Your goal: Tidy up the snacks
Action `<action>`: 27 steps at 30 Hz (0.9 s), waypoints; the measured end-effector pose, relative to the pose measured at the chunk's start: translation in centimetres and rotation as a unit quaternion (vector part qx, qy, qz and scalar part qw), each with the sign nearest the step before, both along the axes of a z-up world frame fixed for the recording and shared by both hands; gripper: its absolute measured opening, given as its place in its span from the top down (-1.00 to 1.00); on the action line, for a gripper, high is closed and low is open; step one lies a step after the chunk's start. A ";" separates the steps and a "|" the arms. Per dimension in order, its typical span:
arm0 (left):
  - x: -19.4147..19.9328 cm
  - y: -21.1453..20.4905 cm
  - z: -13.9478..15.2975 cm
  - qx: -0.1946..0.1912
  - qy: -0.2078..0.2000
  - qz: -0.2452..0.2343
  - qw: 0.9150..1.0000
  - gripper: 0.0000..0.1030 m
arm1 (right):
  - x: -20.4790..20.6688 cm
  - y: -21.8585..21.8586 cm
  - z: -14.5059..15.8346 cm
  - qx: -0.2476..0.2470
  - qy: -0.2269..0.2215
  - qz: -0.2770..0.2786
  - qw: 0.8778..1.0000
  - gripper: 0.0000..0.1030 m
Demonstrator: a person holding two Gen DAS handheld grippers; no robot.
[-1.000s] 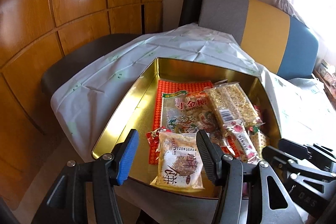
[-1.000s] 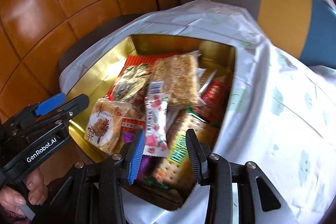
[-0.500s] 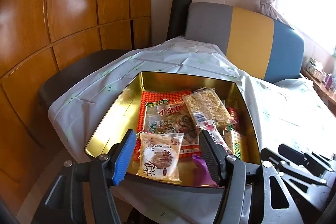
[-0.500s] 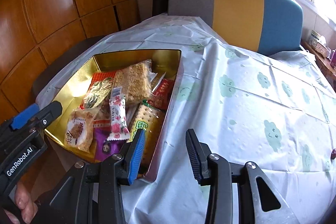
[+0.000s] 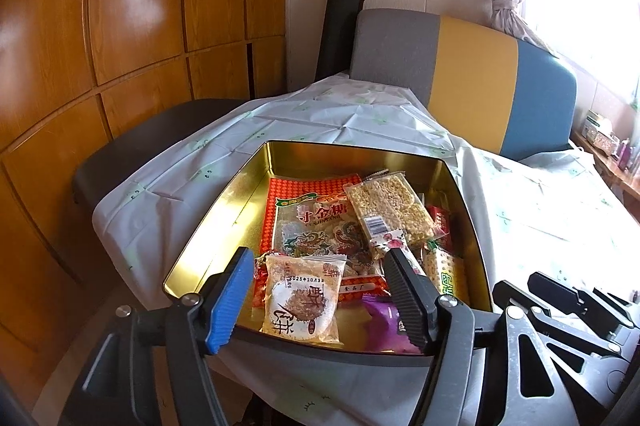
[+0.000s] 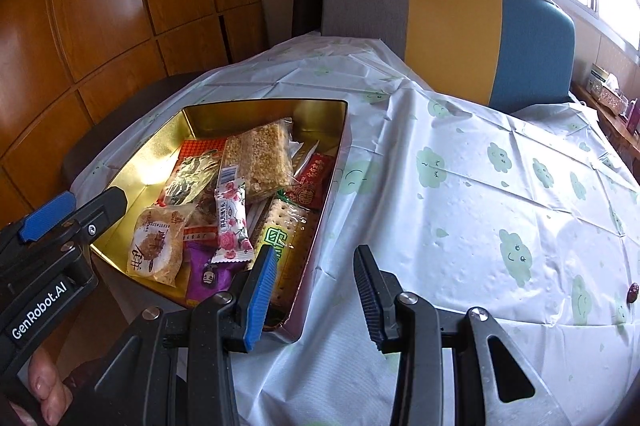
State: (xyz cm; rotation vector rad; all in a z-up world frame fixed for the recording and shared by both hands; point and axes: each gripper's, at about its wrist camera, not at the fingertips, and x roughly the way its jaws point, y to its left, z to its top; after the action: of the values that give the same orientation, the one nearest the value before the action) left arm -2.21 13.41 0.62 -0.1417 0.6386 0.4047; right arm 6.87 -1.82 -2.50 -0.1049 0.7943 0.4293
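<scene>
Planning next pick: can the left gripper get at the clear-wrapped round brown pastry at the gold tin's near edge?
Probably yes. The pastry lies on top, uncovered, in line with the left gripper, whose empty jaws are opening; only the tin's low near wall intervenes.

A tin is sitting at the left end of a cloth-covered table, with snack packets lying inside it. A round cake packet is resting at the tin's near edge, left of a cracker pack. A chair is standing behind the table.
</scene>
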 end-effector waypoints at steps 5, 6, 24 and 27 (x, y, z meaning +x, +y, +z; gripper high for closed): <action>0.0 0.1 0.0 0.000 0.001 -0.001 1.000 -0.33 | 0.0 -0.1 0.0 0.000 -0.001 0.000 1.000 0.21; 0.0 0.1 0.0 0.000 0.001 -0.001 1.000 -0.33 | -0.1 -0.1 0.0 0.000 -0.002 0.001 1.000 0.21; -0.2 0.1 0.1 -0.001 -0.001 0.001 1.000 -0.33 | -0.2 0.1 0.3 0.001 -0.009 0.006 1.000 0.21; -0.2 0.2 0.1 -0.001 0.000 0.001 1.000 -0.33 | -0.3 0.2 0.3 0.000 -0.009 0.006 1.000 0.21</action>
State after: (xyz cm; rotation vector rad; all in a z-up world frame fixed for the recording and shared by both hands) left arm -2.41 13.60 0.75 -0.1444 0.6380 0.4067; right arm 6.60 -1.66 -2.21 -0.1128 0.7766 0.4405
